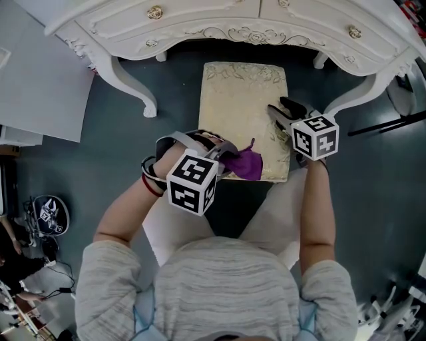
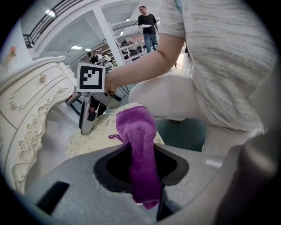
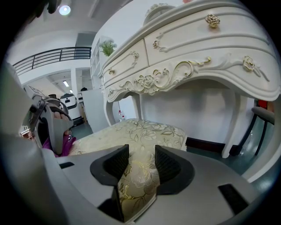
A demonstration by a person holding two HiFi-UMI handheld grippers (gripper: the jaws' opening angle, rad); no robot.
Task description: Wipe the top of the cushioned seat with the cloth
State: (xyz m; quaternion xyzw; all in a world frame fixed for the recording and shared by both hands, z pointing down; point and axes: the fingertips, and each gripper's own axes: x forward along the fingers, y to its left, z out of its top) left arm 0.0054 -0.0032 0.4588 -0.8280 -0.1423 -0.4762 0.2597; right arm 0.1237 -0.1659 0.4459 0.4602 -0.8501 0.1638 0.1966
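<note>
- White carved dressing table (image 1: 219, 30) standing over far end of cushioned seat (image 1: 239, 100); two gold drawer knobs (image 1: 154, 12) counted in head view.
- One purple cloth (image 1: 247, 165), at seat's near edge, pinched between left gripper (image 1: 227, 158) jaws.
- Right gripper (image 1: 278, 106) jaws clamped on fabric at seat's right edge.
- Seat's near-left corner hidden behind left gripper.
- One bystander (image 2: 148, 25) far off, small, in left gripper view.
</note>
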